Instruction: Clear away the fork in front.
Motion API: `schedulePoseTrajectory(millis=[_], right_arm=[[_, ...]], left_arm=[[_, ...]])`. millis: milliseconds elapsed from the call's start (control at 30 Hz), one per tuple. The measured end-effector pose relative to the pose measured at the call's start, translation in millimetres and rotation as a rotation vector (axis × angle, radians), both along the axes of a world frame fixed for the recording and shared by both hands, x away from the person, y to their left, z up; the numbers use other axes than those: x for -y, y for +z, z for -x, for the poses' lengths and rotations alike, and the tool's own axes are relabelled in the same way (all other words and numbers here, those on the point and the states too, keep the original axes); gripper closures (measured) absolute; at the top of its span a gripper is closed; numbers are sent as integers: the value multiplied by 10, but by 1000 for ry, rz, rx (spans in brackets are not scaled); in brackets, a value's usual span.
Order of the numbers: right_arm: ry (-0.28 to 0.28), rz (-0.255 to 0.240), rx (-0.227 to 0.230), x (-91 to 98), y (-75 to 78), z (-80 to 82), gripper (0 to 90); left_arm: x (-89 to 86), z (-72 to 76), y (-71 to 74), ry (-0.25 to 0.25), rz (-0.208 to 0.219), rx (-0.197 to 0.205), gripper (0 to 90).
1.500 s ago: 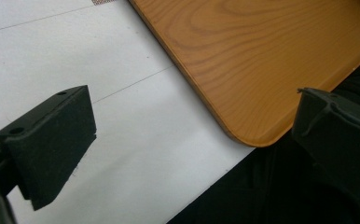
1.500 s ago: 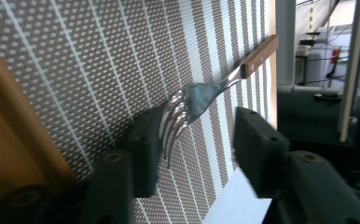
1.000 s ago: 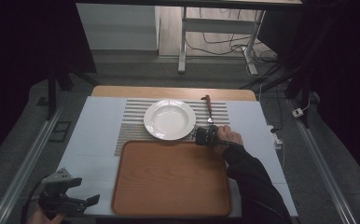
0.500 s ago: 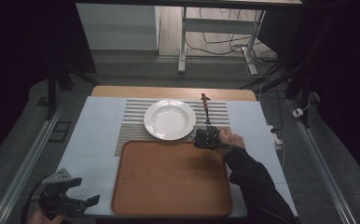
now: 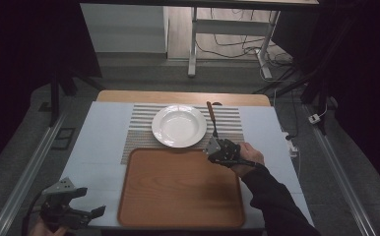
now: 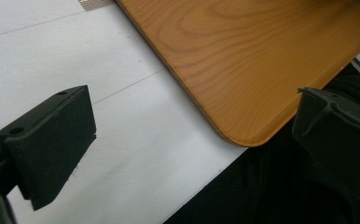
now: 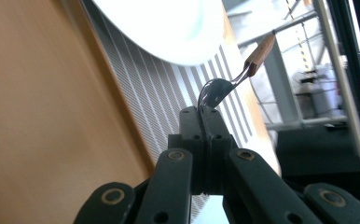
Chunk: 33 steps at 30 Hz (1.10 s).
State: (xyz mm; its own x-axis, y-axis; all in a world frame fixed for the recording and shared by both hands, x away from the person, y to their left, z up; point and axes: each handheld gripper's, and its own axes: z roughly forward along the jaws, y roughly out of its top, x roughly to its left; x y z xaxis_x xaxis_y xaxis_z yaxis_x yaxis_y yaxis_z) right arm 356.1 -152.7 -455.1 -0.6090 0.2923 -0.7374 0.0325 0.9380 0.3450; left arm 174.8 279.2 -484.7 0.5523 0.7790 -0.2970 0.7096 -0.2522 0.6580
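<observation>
a wooden-handled fork (image 5: 211, 119) lies over the striped mat (image 5: 230, 122) just right of the white plate (image 5: 179, 126), its metal end clamped in the right tongs (image 5: 215, 142). the wooden tray (image 5: 178, 189) sits nearer on the counter (image 5: 97, 147). the left tongs (image 5: 87, 209) hang apart, empty, off the tray's near left corner.

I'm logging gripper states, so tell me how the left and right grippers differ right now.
The left gripper is open, its fingers spread wide and holding nothing; the right gripper is shut on the metal end of a wooden-handled fork. The left hangs at the table's near left corner by the wooden tray; the right is beside the white plate. Both are hand-held with black fingers.
</observation>
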Motion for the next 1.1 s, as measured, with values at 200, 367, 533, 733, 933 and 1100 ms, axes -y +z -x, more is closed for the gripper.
schedulePoseTrajectory(millis=[200, 367, 533, 733, 933, 1100], right_arm=[[35, -211, -114, 112, 135, 156, 895], [82, -357, -214, 196, 231, 260, 895], [112, -497, -314, 281, 289, 345, 895], [148, -643, -439, 372, 333, 441, 896], [192, -703, -522, 421, 357, 536, 896], [217, -706, -549, 441, 360, 610, 895]], left_arm=[[7, -5, 2, -18, 12, -4, 0], [18, -17, 6, -40, 40, -2, 0], [71, -44, 22, -82, 62, 3, 0], [181, -131, 53, -174, 78, 25, 0], [263, -240, 83, -221, 82, 55, 0], [346, -355, 125, -236, 80, 82, 0]])
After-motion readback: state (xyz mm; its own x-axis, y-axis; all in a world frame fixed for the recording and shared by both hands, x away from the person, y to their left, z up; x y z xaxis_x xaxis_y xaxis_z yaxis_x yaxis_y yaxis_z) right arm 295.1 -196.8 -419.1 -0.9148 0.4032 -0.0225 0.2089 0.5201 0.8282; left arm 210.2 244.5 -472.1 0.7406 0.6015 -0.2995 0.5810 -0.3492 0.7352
